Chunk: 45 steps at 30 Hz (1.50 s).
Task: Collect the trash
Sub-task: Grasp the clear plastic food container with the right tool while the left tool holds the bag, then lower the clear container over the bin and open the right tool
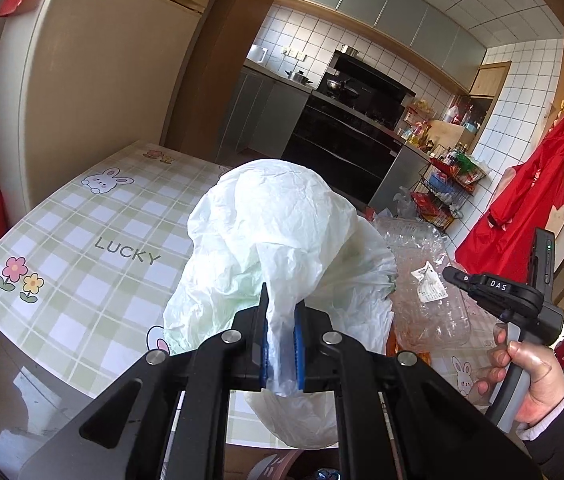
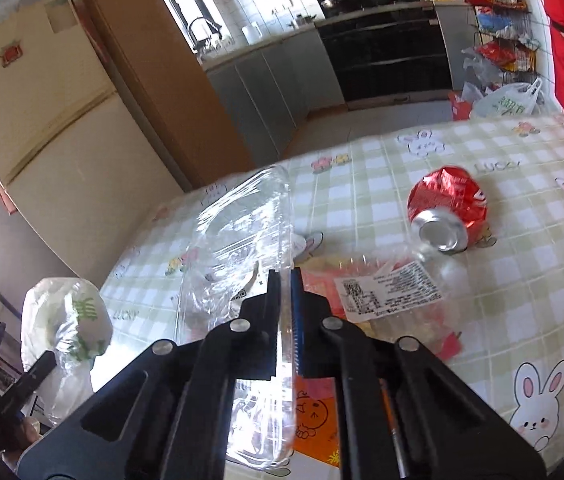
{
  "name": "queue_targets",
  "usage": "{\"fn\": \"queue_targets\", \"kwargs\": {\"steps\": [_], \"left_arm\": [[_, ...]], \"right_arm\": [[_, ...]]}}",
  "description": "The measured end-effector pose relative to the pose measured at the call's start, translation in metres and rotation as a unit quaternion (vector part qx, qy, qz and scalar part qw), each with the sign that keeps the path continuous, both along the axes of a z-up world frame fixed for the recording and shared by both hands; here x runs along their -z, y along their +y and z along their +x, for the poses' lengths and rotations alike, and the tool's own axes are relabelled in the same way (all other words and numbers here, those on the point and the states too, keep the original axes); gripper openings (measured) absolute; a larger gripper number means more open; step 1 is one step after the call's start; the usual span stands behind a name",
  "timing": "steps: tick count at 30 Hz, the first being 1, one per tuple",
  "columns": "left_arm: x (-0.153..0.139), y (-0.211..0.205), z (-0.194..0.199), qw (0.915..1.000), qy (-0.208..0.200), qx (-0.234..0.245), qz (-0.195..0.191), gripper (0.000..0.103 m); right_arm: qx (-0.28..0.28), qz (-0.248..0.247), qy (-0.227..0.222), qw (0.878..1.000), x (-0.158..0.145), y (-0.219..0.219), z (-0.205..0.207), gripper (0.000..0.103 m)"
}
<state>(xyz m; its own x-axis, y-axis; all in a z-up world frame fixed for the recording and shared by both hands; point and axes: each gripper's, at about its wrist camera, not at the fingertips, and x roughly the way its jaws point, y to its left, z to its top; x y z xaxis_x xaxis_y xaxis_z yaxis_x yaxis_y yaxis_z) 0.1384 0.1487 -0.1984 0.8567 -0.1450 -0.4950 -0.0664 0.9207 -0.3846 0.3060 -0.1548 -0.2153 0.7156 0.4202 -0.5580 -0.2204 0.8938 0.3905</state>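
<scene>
Plastic, clear: clamshell container [image 2: 242, 236], pinched at its edge by my right gripper [image 2: 285, 320] over the checked tablecloth [image 2: 521, 280]. White bag [image 1: 278, 236], clamped in my left gripper [image 1: 282, 344]. Crushed red can [image 2: 447, 208] lies on the cloth beyond.

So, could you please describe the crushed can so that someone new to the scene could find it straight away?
Start from the table with the green checked bunny cloth. The crushed can lies on its side there, beyond the clear plastic container pinched in the right hand-held gripper. It is the only red metal item, silver end facing the camera, beside clear plastic trash.
</scene>
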Motion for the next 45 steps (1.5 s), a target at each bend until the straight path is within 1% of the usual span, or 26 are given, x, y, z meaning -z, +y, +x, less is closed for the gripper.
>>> {"fn": "queue_targets", "kwargs": {"steps": [5, 10, 12, 15, 21, 26, 31, 35, 36, 37, 39, 41, 43, 45], "left_arm": [[-0.015, -0.002, -0.009, 0.9999, -0.013, 0.004, 0.005, 0.010], [-0.031, -0.008, -0.021, 0.9997, -0.021, 0.007, 0.007, 0.010], [-0.037, -0.013, -0.027, 0.9996, -0.024, 0.008, 0.009, 0.009], [-0.044, -0.020, -0.038, 0.9995, -0.028, 0.012, 0.012, 0.010], [-0.061, -0.036, -0.067, 0.9987, -0.040, 0.023, 0.021, 0.010], [-0.073, -0.042, -0.093, 0.9978, -0.057, 0.026, 0.024, 0.010], [-0.081, -0.042, -0.108, 0.9973, -0.066, 0.024, 0.024, 0.010], [-0.080, -0.040, -0.111, 0.9973, -0.067, 0.023, 0.022, 0.010], [-0.080, -0.040, -0.111, 0.9973, -0.066, 0.023, 0.021, 0.010], [-0.079, -0.039, -0.110, 0.9974, -0.065, 0.023, 0.020, 0.010], [-0.077, -0.039, -0.109, 0.9976, -0.063, 0.024, 0.018, 0.010], [-0.076, -0.038, -0.107, 0.9976, -0.062, 0.025, 0.016, 0.009], [-0.077, -0.040, -0.106, 0.9977, -0.062, 0.026, 0.015, 0.010], [-0.076, -0.041, -0.104, 0.9976, -0.061, 0.030, 0.014, 0.010]], "right_arm": [[-0.001, -0.010, -0.050, 0.999, -0.035, -0.009, -0.033, 0.010], [-0.004, -0.049, -0.111, 0.993, -0.067, -0.016, -0.081, 0.010], [-0.007, -0.069, -0.131, 0.989, -0.076, -0.019, -0.103, 0.010], [-0.013, -0.086, -0.150, 0.985, -0.084, -0.026, -0.134, 0.010], [-0.025, -0.092, -0.161, 0.982, -0.087, -0.040, -0.186, 0.010], [-0.038, -0.099, -0.152, 0.983, -0.081, -0.041, -0.214, 0.010], [-0.051, -0.107, -0.143, 0.983, -0.075, -0.034, -0.225, 0.010], [-0.064, -0.107, -0.130, 0.984, -0.068, -0.027, -0.223, 0.011], [-0.069, -0.103, -0.124, 0.985, -0.065, -0.027, -0.221, 0.014], [-0.073, -0.098, -0.116, 0.986, -0.063, -0.026, -0.218, 0.015], [-0.083, -0.088, -0.099, 0.988, -0.057, -0.024, -0.214, 0.034], [-0.091, -0.091, -0.093, 0.987, -0.052, -0.019, -0.212, 0.037], [-0.093, -0.097, -0.094, 0.986, -0.050, -0.016, -0.210, 0.042], [-0.090, -0.096, -0.099, 0.986, -0.052, -0.016, -0.209, 0.057]]}}
